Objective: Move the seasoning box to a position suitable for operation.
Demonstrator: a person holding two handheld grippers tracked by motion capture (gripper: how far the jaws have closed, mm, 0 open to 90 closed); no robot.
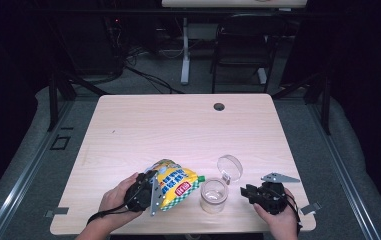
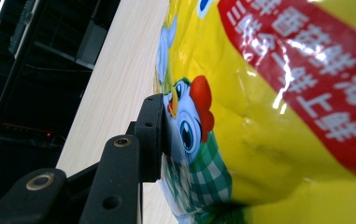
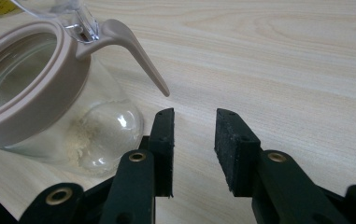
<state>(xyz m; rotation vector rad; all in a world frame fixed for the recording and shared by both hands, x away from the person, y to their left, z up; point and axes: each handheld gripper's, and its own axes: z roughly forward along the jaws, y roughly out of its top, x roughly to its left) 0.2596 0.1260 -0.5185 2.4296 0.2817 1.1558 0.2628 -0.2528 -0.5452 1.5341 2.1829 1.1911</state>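
A yellow snack pouch [image 1: 177,184] with a red label and a small green cap lies tilted near the table's front edge. My left gripper [image 1: 153,192] is shut on its left end. In the left gripper view one black pad [image 2: 153,135] presses on the pouch [image 2: 269,140] beside a cartoon chicken, and the other jaw is hidden behind the bag. Just right of the pouch stands a clear glass jar [image 1: 213,195] with a beige rim, its round lid [image 1: 229,167] flipped up. My right gripper [image 1: 247,192] is open beside the jar [image 3: 31,93]. Nothing is between the right gripper's [image 3: 194,140] jaws.
The light wooden table [image 1: 178,130] has a cable hole [image 1: 219,106] near its far edge. A black chair [image 1: 243,45] and a desk leg stand on the floor beyond. The jar's beige lever [image 3: 138,56] sticks out over the table towards my right jaws.
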